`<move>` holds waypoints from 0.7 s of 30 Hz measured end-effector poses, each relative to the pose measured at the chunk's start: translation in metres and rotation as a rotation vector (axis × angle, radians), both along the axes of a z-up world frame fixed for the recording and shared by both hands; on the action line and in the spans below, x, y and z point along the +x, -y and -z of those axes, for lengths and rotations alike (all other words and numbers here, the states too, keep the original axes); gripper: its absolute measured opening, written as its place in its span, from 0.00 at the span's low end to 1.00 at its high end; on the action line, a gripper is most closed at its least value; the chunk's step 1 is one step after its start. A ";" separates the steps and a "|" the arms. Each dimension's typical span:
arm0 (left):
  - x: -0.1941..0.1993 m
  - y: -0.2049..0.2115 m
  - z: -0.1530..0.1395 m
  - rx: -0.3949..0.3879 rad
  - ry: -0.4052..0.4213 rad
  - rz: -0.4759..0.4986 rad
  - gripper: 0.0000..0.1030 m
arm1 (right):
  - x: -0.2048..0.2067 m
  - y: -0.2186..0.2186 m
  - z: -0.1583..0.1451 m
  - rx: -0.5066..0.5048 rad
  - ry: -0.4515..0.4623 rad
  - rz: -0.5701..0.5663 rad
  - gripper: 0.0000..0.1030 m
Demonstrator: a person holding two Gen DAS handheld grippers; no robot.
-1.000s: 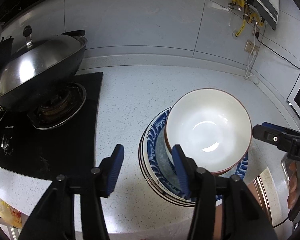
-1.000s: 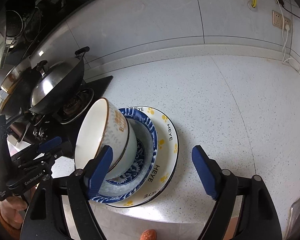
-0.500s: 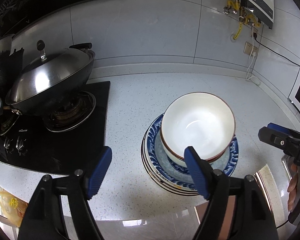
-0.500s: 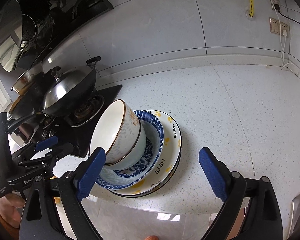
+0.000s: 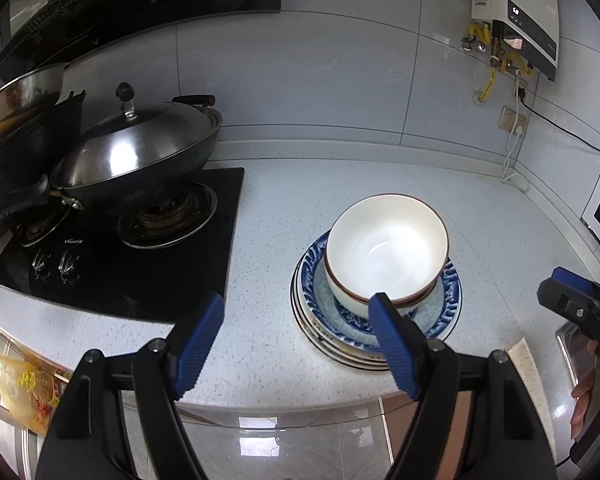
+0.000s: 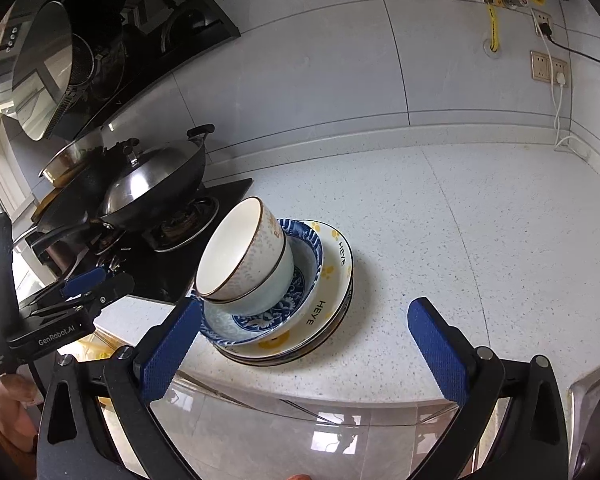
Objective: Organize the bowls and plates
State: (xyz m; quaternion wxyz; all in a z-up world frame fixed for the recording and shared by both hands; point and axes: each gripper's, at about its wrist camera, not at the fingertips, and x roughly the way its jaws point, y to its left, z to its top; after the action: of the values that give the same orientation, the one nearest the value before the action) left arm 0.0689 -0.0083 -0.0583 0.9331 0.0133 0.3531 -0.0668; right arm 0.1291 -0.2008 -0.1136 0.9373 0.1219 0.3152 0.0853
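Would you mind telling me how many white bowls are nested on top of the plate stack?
2: the upper bowl nests in the lower bowl, both inside the blue-patterned dish; more could be hidden.

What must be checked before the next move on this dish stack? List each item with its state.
1. Left gripper free of the dishes: ok, jaws open, nothing between them.
2. Right gripper free: ok, jaws opening, nothing between them.
3. Top bowl seated level in the bowl below: not ok, it leans toward the stove.
4. Blue patterned bowl inside the HEYE plate: ok.
5. Stack clear of the counter edge: ok.
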 end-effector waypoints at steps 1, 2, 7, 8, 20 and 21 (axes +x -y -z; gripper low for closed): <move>-0.003 -0.002 0.000 -0.004 -0.002 -0.006 0.72 | -0.005 -0.001 -0.001 -0.008 0.004 0.004 0.99; -0.005 -0.004 0.000 -0.007 -0.005 -0.013 0.72 | -0.009 -0.002 -0.003 -0.017 0.011 0.006 0.99; -0.018 -0.005 -0.005 0.001 0.003 -0.055 0.72 | -0.026 -0.004 -0.013 -0.044 0.033 0.007 0.99; -0.022 -0.005 -0.007 -0.005 0.008 -0.059 0.72 | -0.029 -0.005 -0.015 -0.049 0.036 0.006 0.99; -0.057 0.003 -0.028 0.047 0.062 -0.087 0.72 | -0.058 -0.013 -0.023 -0.070 0.073 -0.061 0.99; -0.061 0.004 -0.030 0.050 0.071 -0.085 0.72 | -0.059 -0.012 -0.023 -0.066 0.072 -0.064 0.99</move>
State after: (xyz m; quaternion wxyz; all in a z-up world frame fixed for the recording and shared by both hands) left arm 0.0079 -0.0120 -0.0287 0.9464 0.0241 0.3216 -0.0178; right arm 0.0699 -0.1890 -0.0908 0.9484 0.0774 0.2874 0.1091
